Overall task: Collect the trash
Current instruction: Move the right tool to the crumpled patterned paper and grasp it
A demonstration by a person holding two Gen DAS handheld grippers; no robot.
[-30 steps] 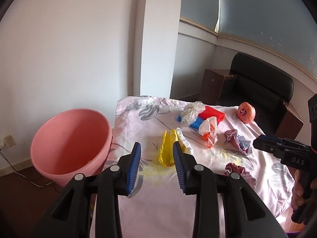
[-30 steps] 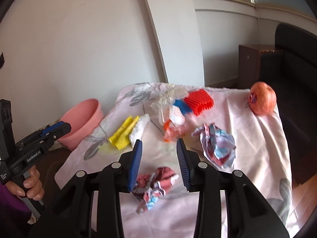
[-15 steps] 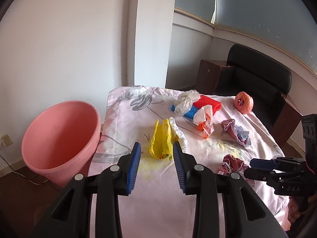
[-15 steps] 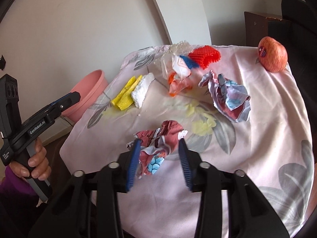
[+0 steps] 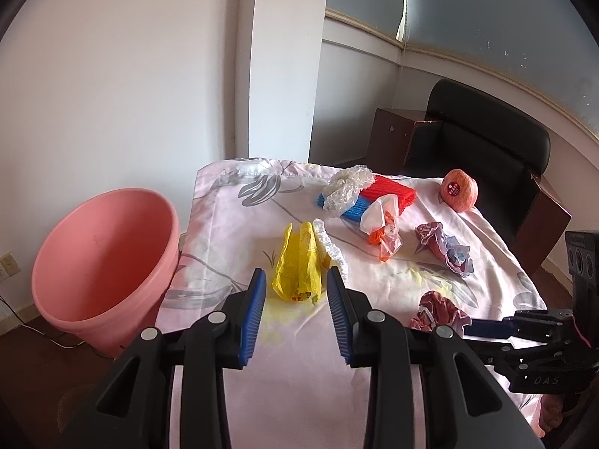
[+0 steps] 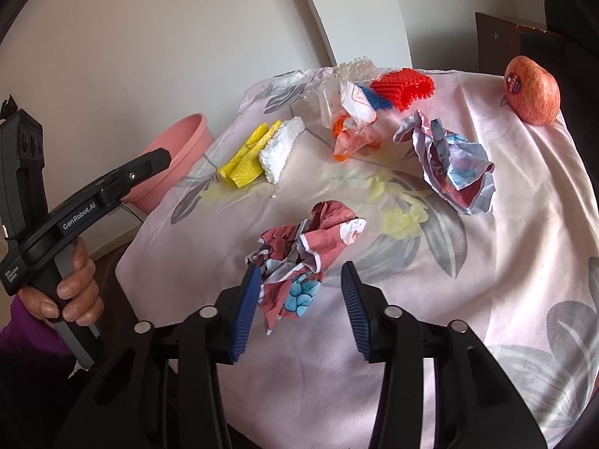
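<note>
Trash lies on a floral tablecloth [image 5: 299, 374]. A yellow plastic bag [image 5: 297, 265] lies just beyond my open left gripper [image 5: 295, 284], next to a white foam piece [image 5: 331, 247]. A crumpled red wrapper [image 6: 305, 250] lies on the cloth between the pads of my open right gripper [image 6: 299, 280]; it also shows in the left wrist view [image 5: 436, 308]. A second crumpled wrapper [image 6: 449, 164], an orange-and-clear bag [image 6: 352, 119], red foam netting [image 6: 406, 84] and blue netting [image 5: 348, 211] lie farther back. A pink bucket [image 5: 101, 265] stands left of the table.
An apple [image 6: 531, 89] sits at the table's far right corner. A black chair [image 5: 486, 142] and a brown cabinet [image 5: 389, 131] stand behind the table. A white pillar [image 5: 284, 56] rises at the back. The table edge drops off beside the bucket.
My right gripper has moved down and forward over the red wrapper, which now sits between its pads. My left gripper has closed in on the yellow bag.
</note>
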